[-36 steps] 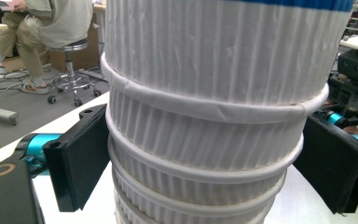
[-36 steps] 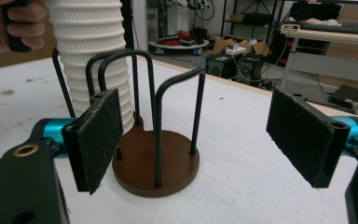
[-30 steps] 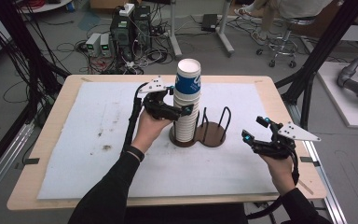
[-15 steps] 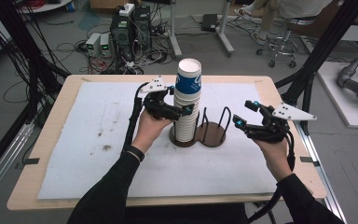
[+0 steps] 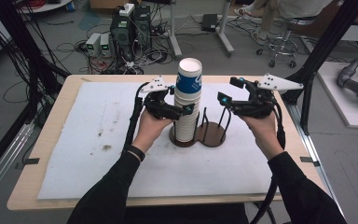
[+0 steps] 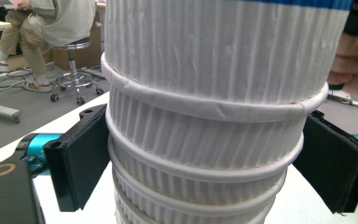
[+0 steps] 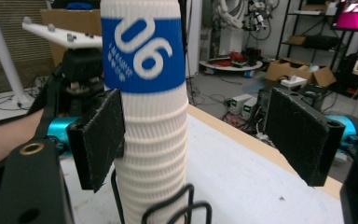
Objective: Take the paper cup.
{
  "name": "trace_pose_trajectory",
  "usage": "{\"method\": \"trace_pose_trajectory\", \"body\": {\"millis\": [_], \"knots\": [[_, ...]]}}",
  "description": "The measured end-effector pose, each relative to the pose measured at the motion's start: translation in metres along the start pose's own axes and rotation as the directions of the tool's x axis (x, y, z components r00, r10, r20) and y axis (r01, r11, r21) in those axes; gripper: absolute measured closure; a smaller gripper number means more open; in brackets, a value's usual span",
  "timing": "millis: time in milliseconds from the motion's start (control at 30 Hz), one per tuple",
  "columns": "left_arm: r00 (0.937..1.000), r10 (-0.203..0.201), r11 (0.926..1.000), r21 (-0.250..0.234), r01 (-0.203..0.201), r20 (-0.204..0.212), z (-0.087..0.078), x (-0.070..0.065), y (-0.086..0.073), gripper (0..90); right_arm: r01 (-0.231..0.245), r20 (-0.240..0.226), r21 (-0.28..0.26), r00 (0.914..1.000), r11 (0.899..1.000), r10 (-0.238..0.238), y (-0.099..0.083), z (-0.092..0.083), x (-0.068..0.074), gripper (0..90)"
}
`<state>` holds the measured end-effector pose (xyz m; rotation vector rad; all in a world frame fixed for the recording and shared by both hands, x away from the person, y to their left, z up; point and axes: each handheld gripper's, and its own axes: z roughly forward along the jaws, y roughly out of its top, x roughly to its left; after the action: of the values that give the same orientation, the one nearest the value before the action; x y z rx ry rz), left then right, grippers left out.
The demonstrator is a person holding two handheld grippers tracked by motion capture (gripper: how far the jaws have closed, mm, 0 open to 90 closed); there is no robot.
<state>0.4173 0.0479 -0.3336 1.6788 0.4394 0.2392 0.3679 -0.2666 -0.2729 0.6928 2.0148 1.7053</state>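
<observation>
A tall stack of white ribbed paper cups, the top one with a blue band, stands in a brown wire cup holder at the table's middle. My left gripper is shut on the stack's middle from the left; in the left gripper view both black pads press the stack of cups. My right gripper hovers open to the right of the stack, level with its top. Its jaws have just been opening, and nothing is between them. In the right gripper view the stack of cups stands ahead of the right gripper.
A white mat with a few dark stains covers the wooden table. The holder's right-hand wire slot holds nothing. Computers and cables lie on the floor beyond the far edge, and black frame posts stand at both sides.
My right gripper has risen and swung in towards the cup stack from the table's right side. The left gripper and the stack have stayed where they were.
</observation>
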Motion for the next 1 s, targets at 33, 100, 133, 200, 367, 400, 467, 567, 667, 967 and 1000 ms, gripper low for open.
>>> {"method": "trace_pose_trajectory", "body": {"millis": [33,100,133,200,367,400,467,567,667,967,1000], "knots": [[1.0000,0.000,1.0000,0.000,0.000,0.000,0.000,0.000,0.000,10.7,-0.004,-0.004,-0.006,1.0000,1.000,0.004,0.003,0.003,0.000,20.9],[1.0000,0.000,1.0000,0.001,0.000,0.000,0.000,0.000,0.000,10.7,-0.019,-0.015,-0.014,0.9997,1.000,0.019,0.010,0.009,-0.001,20.9],[1.0000,0.000,1.0000,0.003,0.000,-0.001,0.000,0.000,0.000,10.7,-0.027,-0.024,-0.016,0.9994,1.000,0.026,0.016,0.014,-0.002,20.9],[1.0000,0.001,1.0000,0.004,-0.001,0.000,-0.001,0.000,0.000,10.7,-0.025,-0.032,-0.020,0.9992,0.999,0.024,0.021,0.019,-0.001,20.9],[1.0000,0.001,1.0000,0.003,-0.001,-0.001,0.000,0.000,0.000,10.7,-0.023,-0.060,-0.016,0.9980,1.000,0.022,0.031,0.028,0.001,20.8],[1.0000,0.000,1.0000,0.002,0.000,-0.002,0.000,0.000,0.000,10.7,-0.036,-0.087,-0.025,0.9956,0.999,0.034,0.036,0.033,0.001,20.9],[1.0000,0.000,1.0000,0.003,0.000,-0.003,0.000,-0.001,0.000,10.7,-0.052,-0.109,-0.023,0.9928,0.998,0.049,0.041,0.040,0.002,20.6],[1.0000,0.002,1.0000,0.004,-0.002,-0.003,0.000,-0.001,0.000,10.7,-0.068,-0.134,-0.025,0.9889,0.997,0.064,0.045,0.045,0.003,20.6],[1.0000,0.001,1.0000,0.006,-0.001,-0.004,0.000,-0.001,0.001,10.7,-0.079,-0.157,-0.019,0.9848,0.997,0.075,0.051,0.054,0.006,20.6],[1.0000,0.007,0.9999,0.007,-0.007,-0.004,0.000,-0.001,0.001,10.8,-0.089,-0.187,0.019,0.9782,0.996,0.091,0.061,0.076,0.017,20.9],[0.9999,0.009,0.9999,0.009,-0.009,-0.005,0.000,-0.001,0.001,10.7,-0.089,-0.189,0.024,0.9777,0.996,0.092,0.062,0.078,0.018,22.3]]}}
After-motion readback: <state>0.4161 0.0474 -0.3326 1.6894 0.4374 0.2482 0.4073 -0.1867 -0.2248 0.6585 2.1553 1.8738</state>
